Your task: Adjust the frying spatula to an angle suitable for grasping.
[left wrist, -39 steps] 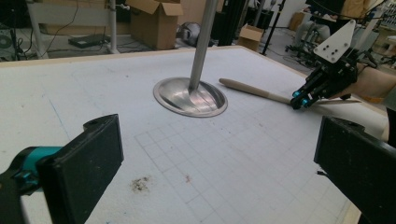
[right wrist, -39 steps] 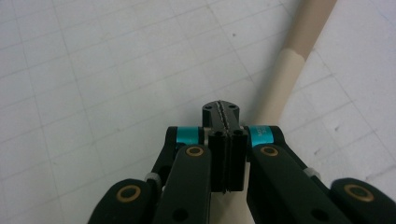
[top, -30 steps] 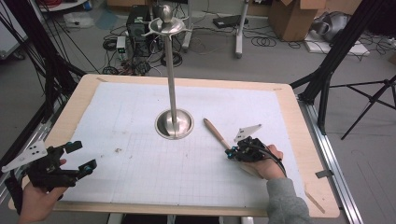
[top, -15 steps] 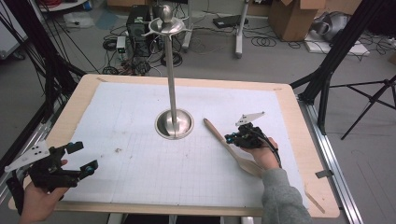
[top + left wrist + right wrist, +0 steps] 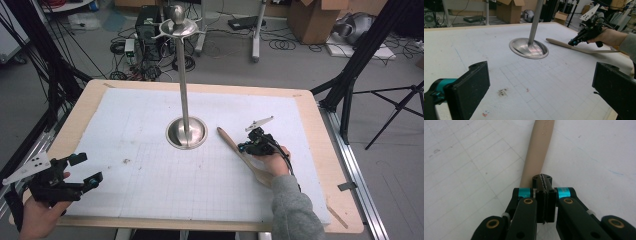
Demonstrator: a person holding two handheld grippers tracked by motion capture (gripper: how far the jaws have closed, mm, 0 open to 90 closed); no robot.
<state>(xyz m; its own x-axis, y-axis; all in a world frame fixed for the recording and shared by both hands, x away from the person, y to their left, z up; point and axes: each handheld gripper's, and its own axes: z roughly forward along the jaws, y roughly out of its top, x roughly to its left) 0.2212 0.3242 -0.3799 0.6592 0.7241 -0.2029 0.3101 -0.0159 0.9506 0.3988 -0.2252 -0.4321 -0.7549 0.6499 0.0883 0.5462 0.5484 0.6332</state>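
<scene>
Risk: right tongs (image 5: 543,178), pressed fully together above the wooden spoon (image 5: 240,152) near the counter's right edge, could shove it aside; left tongs (image 5: 80,167) gape wide, empty.

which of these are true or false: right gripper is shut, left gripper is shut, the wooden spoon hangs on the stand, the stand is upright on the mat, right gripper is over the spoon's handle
1. The right gripper is shut. True: its jaws are pressed together with nothing between them.
2. The left gripper is shut. False: its jaws stand wide apart.
3. The wooden spoon hangs on the metal stand. False: it lies flat on the white mat, right of the stand's base.
4. The stand is upright on the mat. True.
5. The right gripper is over the spoon's handle. True: its shut tips sit right at the handle.
</scene>
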